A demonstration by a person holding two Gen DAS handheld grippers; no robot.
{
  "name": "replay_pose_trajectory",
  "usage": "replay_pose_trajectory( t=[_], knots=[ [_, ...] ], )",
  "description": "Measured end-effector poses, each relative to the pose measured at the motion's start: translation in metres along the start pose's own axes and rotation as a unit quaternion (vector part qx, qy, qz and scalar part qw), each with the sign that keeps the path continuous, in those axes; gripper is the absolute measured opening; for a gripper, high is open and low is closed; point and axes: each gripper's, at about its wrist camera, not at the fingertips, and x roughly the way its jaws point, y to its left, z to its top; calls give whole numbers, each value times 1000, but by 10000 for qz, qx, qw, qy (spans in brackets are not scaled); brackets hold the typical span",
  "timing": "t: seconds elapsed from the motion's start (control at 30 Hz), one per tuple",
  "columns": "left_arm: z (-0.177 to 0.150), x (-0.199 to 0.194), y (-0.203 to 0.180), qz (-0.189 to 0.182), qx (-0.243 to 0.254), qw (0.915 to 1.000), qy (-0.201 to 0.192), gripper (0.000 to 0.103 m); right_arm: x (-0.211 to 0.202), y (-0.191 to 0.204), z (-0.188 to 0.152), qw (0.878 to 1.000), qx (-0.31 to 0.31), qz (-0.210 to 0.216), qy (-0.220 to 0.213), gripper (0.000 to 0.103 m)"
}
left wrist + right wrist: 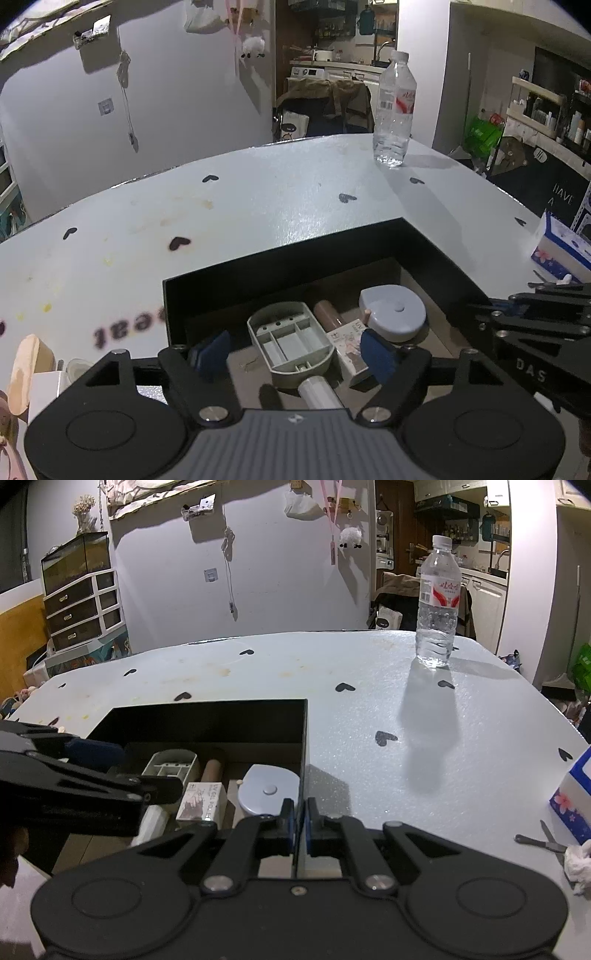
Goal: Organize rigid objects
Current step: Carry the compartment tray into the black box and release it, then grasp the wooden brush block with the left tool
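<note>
- The counter [369, 686] is pale blue-white, scattered with small black hearts.
- The box [288, 258] is black.
- The round case [393, 314] is light blue-grey.
- The open tray [291, 341] is grey-green.
- The water bottle [437, 605] is clear with a red-and-white label.
- The claw pads [376, 356] are dark blue.

black box [280, 258] crowded with items; open tabletop [369, 716] beyond, only a water bottle [438, 602] standing there

Small box [201, 800]: "UV GEL POLISH". Right gripper [532, 365]: "DAS". Dark sign [561, 197]: "HAVE A".
</note>
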Motion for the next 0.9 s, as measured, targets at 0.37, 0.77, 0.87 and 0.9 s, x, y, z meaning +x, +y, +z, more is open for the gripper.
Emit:
replay_pose_trajectory(
  t=[0.37,0.77,0.87,0.9],
  knots=[
    [-3,-35,6,-208,-222,9989,-352,101,0,0,0,10000,10,0,0,6],
    [-34,-82,31,-45,-579,9964,-620,103,0,0,0,10000,6,-2,1,6],
    [-45,-91,43,156,-753,9951,-623,103,0,-1,0,10000,3,-3,1,6],
    [-48,-94,48,165,-836,9945,-610,103,0,-1,0,10000,5,-4,1,6]
  ],
)
